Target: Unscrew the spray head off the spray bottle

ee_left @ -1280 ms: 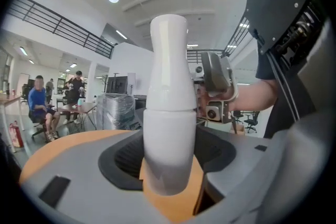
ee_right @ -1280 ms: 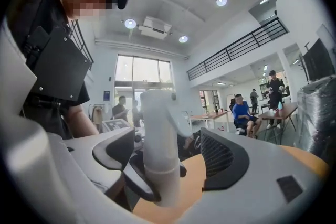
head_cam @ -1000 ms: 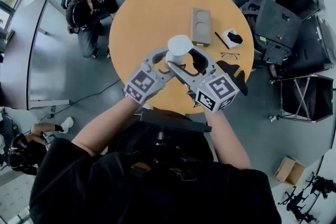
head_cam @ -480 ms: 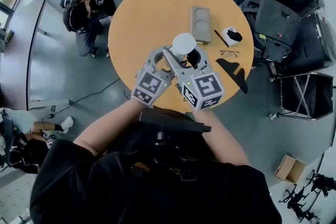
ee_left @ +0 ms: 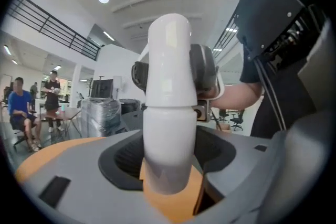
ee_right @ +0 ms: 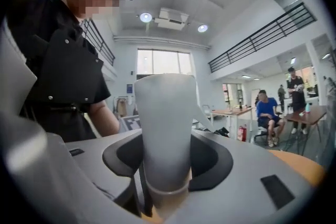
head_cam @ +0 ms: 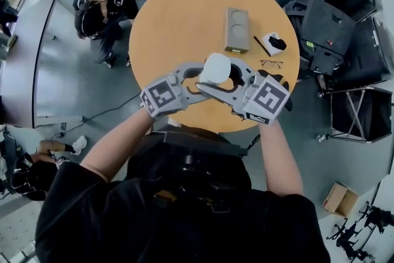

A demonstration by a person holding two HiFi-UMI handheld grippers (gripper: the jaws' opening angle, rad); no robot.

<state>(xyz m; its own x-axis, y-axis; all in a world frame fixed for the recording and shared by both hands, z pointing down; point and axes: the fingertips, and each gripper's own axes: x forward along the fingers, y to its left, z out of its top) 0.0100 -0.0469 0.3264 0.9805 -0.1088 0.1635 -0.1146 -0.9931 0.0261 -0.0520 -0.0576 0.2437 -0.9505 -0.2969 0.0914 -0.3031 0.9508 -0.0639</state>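
A white spray bottle [head_cam: 215, 68] stands upright over the round orange table [head_cam: 172, 21], caught between both grippers. My left gripper [head_cam: 202, 77] comes in from the left. In the left gripper view it [ee_left: 168, 170] is shut on the bottle's lower body [ee_left: 168, 144]. The smooth white spray head [ee_left: 168, 60] rises above a seam. My right gripper [head_cam: 226, 82] comes in from the right. Its jaws have just been closing with the head between them, and in the right gripper view it [ee_right: 164, 165] is now shut on that spray head [ee_right: 164, 123]. The bottle's base is hidden.
A grey block with two round recesses [head_cam: 236, 29], a pen [head_cam: 259, 46], a small white box [head_cam: 272, 43] and a pair of glasses [head_cam: 269, 63] lie on the table's far right. A person [head_cam: 101, 6] crouches beyond its left edge. Black equipment cases [head_cam: 332, 28] stand to the right.
Both hands have swung outward: the left marker cube went left, the right one went right. The right jaws have narrowed round the spray head. The bottle stays between them.
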